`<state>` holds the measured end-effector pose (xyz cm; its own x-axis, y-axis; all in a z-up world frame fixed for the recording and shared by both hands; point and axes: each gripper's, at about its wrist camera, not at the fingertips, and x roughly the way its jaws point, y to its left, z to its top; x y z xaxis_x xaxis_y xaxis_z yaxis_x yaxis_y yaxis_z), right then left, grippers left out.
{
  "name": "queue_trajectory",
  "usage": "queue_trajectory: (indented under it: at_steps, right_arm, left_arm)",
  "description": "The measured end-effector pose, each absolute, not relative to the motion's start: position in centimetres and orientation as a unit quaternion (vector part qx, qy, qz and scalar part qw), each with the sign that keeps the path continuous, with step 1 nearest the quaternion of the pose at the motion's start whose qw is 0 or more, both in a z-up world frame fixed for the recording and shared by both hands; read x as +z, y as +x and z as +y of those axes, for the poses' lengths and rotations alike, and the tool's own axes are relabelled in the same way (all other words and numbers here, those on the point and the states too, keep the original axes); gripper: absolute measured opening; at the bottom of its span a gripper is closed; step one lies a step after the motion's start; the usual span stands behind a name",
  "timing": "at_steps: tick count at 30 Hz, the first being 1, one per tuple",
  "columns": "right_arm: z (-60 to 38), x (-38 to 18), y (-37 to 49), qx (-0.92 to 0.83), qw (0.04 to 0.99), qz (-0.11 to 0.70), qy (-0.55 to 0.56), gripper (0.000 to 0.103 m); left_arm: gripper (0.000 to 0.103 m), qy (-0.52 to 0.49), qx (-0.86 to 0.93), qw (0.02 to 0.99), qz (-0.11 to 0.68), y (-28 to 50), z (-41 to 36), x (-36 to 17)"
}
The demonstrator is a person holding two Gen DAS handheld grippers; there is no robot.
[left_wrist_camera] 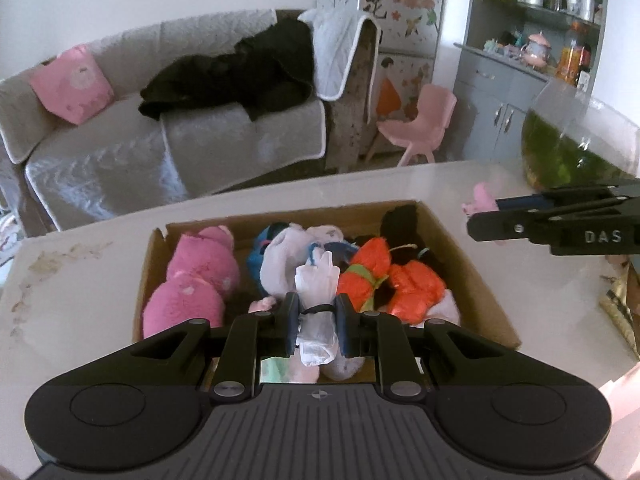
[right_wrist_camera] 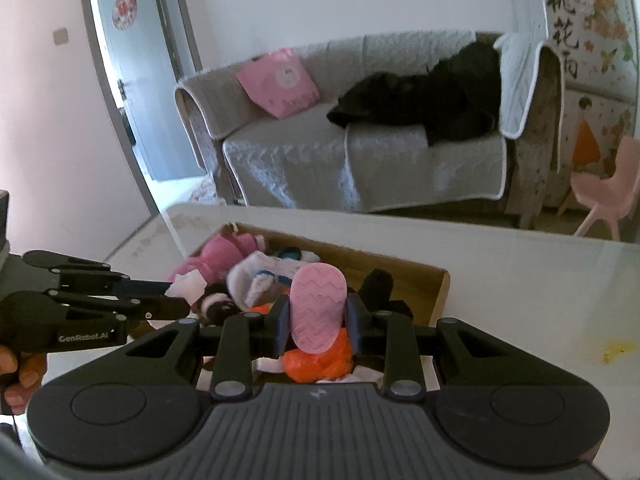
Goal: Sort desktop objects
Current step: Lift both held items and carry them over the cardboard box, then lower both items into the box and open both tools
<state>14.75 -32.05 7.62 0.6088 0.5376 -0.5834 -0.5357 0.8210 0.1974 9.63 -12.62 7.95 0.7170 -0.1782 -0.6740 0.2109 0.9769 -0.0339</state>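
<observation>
Room: living room, grey covered sofa behind the table, pink cushion and black garment lying on it; small pink chair beside grey cabinet.
Surface: pale glossy table, stained near its left edge in left wrist view; yellow crumbs at right in right wrist view.
Box: open cardboard box on table, directly under both tools.
Box contents: pink plush toy at left, blue-and-white soft item mid, orange bundles at right, dark item at far right corner.
Left gripper: jaws drawn in tight on white plastic bag bundle, bound at the waist by a dark band; bundle upright between blue pads, held above box contents.
Right gripper: jaws clamped on small pink shoe, zigzag sole facing camera, toe end up; held over near right part of box, above an orange bundle.
Cross view: right tool enters left wrist view from right edge, pink item at its tip; left tool enters right wrist view from left edge, white bag at its tip, fingers of a hand wrapped on its handle.
Fishbowl: glass, greenish water, far right of table.
</observation>
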Motion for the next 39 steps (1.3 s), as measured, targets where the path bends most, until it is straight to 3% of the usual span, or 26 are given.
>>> queue_trajectory:
  at_steps: [16, 17, 19, 20, 21, 23, 25, 29, 31, 35, 37, 39]
  right_arm:
    - [-28.9, 4.6, 16.6, 0.298, 0.880, 0.369, -0.037, 0.029]
    - [-28.8, 4.6, 16.6, 0.297, 0.879, 0.370, -0.038, 0.029]
    - [-28.8, 4.6, 16.4, 0.291, 0.882, 0.368, -0.047, 0.036]
    - [-28.7, 4.6, 16.3, 0.292, 0.881, 0.369, -0.049, 0.038]
    - [-28.8, 4.7, 16.1, 0.293, 0.881, 0.367, -0.052, 0.040]
    - [-28.7, 5.0, 15.6, 0.294, 0.882, 0.363, -0.060, 0.042]
    - [-28.7, 5.3, 15.5, 0.293, 0.884, 0.359, -0.057, 0.050]
    - [-28.5, 6.0, 14.9, 0.291, 0.888, 0.351, -0.058, 0.057]
    - [-28.4, 6.4, 14.5, 0.287, 0.892, 0.345, -0.056, 0.076]
    - [-28.3, 7.4, 14.0, 0.281, 0.900, 0.328, -0.050, 0.082]
    - [-28.5, 8.0, 13.5, 0.275, 0.905, 0.323, -0.040, 0.097]
    - [-28.6, 8.6, 12.8, 0.271, 0.909, 0.314, -0.035, 0.100]
  left_arm:
    - [0.026, 0.019, -0.110, 0.916, 0.386, 12.4, -11.9, 4.4]
    - [0.029, 0.017, -0.111, 0.915, 0.387, 12.4, -11.9, 4.3]
    - [0.048, 0.015, -0.116, 0.914, 0.388, 12.3, -12.0, 4.3]
    - [0.068, 0.018, -0.114, 0.916, 0.384, 12.2, -12.1, 4.4]
    - [0.075, 0.020, -0.112, 0.918, 0.380, 12.1, -12.2, 4.4]
    - [0.074, 0.019, -0.114, 0.918, 0.380, 11.9, -12.3, 4.4]
    - [0.079, 0.018, -0.109, 0.918, 0.382, 11.8, -12.3, 4.4]
    - [0.093, 0.013, -0.092, 0.921, 0.378, 11.2, -12.2, 5.0]
    - [0.099, 0.009, -0.084, 0.925, 0.370, 10.7, -12.0, 5.5]
    - [0.103, 0.004, -0.065, 0.931, 0.359, 10.0, -11.7, 6.7]
    - [0.103, 0.001, -0.062, 0.932, 0.356, 9.4, -11.7, 7.4]
    - [0.103, 0.003, -0.054, 0.936, 0.349, 8.6, -11.8, 8.1]
